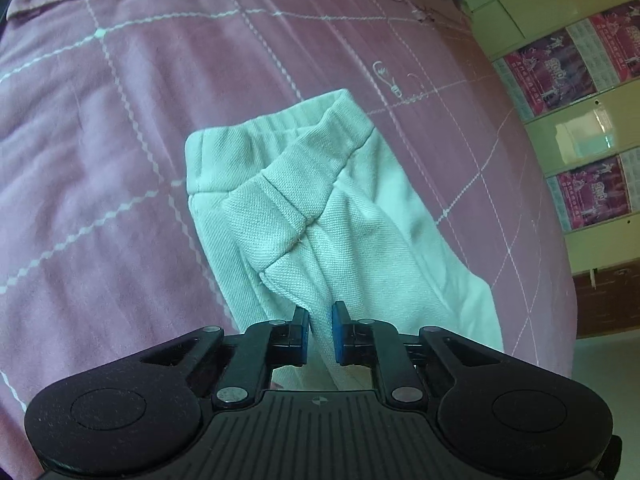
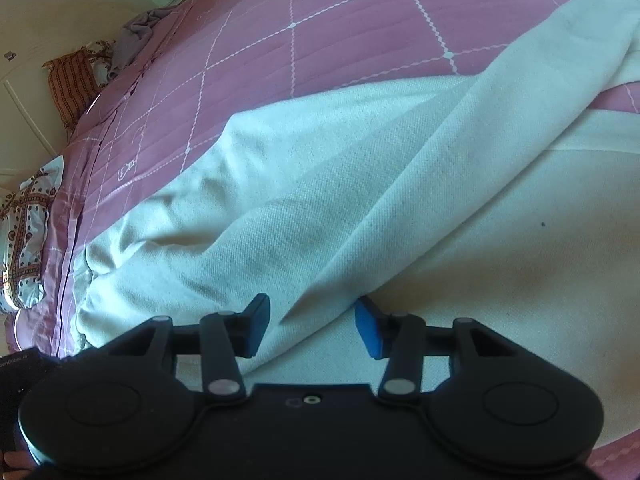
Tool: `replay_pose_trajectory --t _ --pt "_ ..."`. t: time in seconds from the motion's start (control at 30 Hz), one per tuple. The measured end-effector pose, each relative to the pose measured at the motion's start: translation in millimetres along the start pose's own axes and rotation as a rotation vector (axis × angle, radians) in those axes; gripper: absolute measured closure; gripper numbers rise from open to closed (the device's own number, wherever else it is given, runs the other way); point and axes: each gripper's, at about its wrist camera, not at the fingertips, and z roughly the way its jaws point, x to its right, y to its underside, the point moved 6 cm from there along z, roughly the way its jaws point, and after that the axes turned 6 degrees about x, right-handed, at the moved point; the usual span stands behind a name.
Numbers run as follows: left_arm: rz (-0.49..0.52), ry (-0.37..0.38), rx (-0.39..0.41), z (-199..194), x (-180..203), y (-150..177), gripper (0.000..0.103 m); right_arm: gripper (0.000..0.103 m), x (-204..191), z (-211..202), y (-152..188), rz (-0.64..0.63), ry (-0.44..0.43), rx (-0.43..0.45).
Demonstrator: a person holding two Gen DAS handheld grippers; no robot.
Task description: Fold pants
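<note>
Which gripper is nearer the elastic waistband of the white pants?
Left. The left gripper is shut on a fold of the pants just below the waistband. The right gripper straddles a leg fold; no waistband shows in its view.

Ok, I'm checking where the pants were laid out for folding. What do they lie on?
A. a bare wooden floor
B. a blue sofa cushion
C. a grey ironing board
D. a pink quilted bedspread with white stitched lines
D: the white pants rest on a pink bedspread crossed by white stitched lines, seen in both wrist views.
</note>
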Motion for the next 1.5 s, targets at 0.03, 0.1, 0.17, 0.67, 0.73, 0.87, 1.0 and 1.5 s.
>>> replay_pose_trajectory --t 0.03,0.1,0.17,0.67,0.73,0.87,1.0,1.5 --pt "0.018 -0.003 0.015 -2 4 -1 0.092 0.056 1 2 -2 0.010 0.006 0.002" --pt "0.059 -0.007 0.044 -7 12 -4 0.094 0.072 4 5 -4 0.013 0.031 0.015" --pt "0.064 0.012 0.065 -12 17 -12 0.095 0.090 6 5 -3 0.031 0.027 0.019" --pt "0.091 -0.104 0.036 3 -55 -25 0.094 0.094 -29 -3 62 -0.143 -0.034 0.010" --pt "0.107 -0.120 0.053 -7 -48 -27 0.094 0.085 -26 -4 63 -0.115 -0.041 0.002" --pt "0.219 -0.091 0.128 -41 -17 -21 0.094 0.072 -26 -34 53 -0.113 -0.076 0.024" --pt "0.325 -0.039 0.073 -43 21 5 0.094 0.066 -8 -60 31 -0.134 -0.038 0.073" --pt "0.532 -0.139 -0.005 12 50 101 0.095 0.060 50 -51 -45 -0.036 0.156 0.112"
